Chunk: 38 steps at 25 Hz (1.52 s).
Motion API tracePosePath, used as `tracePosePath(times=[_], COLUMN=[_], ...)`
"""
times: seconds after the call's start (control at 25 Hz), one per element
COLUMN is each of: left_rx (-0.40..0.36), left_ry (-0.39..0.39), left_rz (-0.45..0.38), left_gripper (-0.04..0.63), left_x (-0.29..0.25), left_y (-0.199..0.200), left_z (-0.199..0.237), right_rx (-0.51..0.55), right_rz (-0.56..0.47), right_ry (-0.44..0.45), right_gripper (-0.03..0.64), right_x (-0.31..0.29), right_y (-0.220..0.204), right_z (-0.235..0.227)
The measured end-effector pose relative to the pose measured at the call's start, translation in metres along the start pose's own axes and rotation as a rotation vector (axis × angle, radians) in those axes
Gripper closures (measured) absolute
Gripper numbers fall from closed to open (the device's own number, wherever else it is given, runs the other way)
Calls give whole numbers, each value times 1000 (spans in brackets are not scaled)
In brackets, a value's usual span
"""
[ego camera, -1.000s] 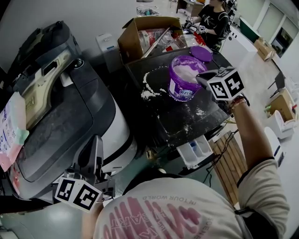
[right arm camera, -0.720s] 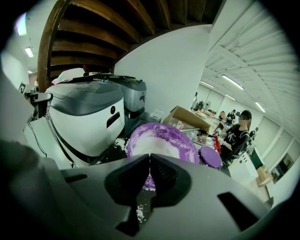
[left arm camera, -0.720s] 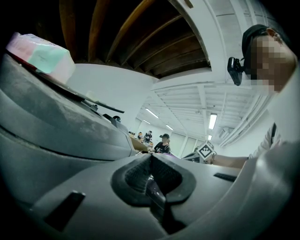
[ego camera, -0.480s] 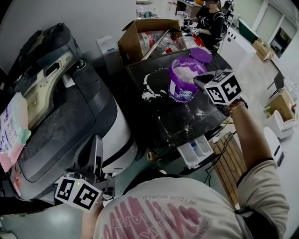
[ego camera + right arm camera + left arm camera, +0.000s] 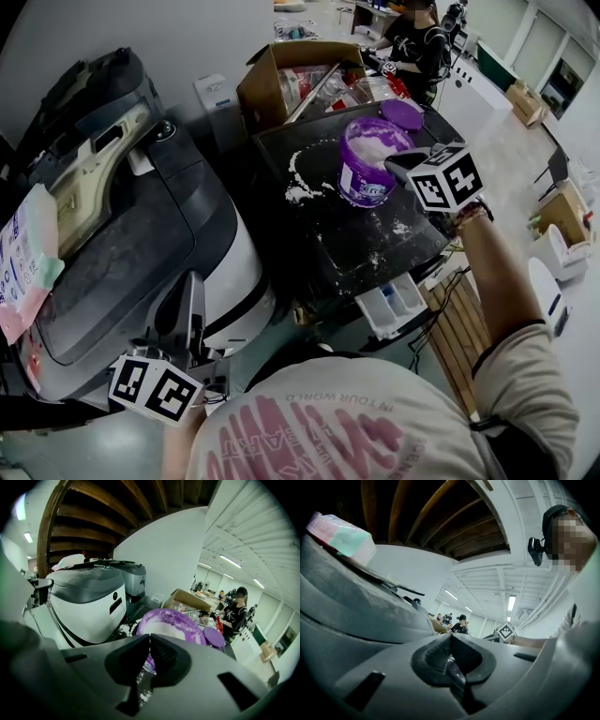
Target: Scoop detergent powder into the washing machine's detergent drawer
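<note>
A grey-and-white appliance (image 5: 216, 253) flanked the black counter (image 5: 347, 244), where the purple tub (image 5: 367, 159) of detergent powder stood open and nearly full. The detergent drawer (image 5: 394, 305) hung pulled out below the counter's front edge, well apart from the tub. No powder could be made out in it, so the scooping looked barely begun. The right gripper (image 5: 398, 164), jaws together with no scoop visible, hovered just beside the tub's rim. The left gripper (image 5: 194, 283), likewise closed, waited well away. Spilled powder (image 5: 302, 187) dusted the counter.
</note>
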<state>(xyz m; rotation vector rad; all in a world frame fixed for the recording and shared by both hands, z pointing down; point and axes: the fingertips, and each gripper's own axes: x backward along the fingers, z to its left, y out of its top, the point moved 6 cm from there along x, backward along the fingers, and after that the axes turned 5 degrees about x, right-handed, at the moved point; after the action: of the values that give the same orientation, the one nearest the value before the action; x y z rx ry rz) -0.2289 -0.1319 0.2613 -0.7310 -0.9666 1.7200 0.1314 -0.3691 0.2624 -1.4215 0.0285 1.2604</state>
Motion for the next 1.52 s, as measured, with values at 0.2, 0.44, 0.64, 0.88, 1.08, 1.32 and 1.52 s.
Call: tracePosePath(times=[0.2, 0.44, 0.64, 0.88, 1.08, 1.32, 1.52], left_rx=[3, 7, 4, 8, 13, 22, 22], left_ry=[4, 11, 2, -8, -26, -44, -56], left_rz=[-4, -5, -4, -9, -16, -5, -9], left_gripper=[594, 594, 594, 594, 594, 594, 594], left_x=[2, 5, 1, -4, -11, -17, -19], left_y=[1, 1, 3, 5, 5, 2, 3], left_z=[2, 5, 6, 6, 4, 3, 2], right_rx=[-129, -372, -453, -483, -569, -819, -1004], right_rz=[-31, -106, -149, -198, -239, -329, -409], right_ry=[35, 128, 154, 147, 130, 126, 119], right_gripper=[611, 611, 609, 610, 612, 614, 614], right_x=[2, 3, 5, 8, 9, 9, 12], right_y=[0, 2, 2, 6, 4, -6, -15], right_z=[-6, -15, -15, -14, -14, -14, -12])
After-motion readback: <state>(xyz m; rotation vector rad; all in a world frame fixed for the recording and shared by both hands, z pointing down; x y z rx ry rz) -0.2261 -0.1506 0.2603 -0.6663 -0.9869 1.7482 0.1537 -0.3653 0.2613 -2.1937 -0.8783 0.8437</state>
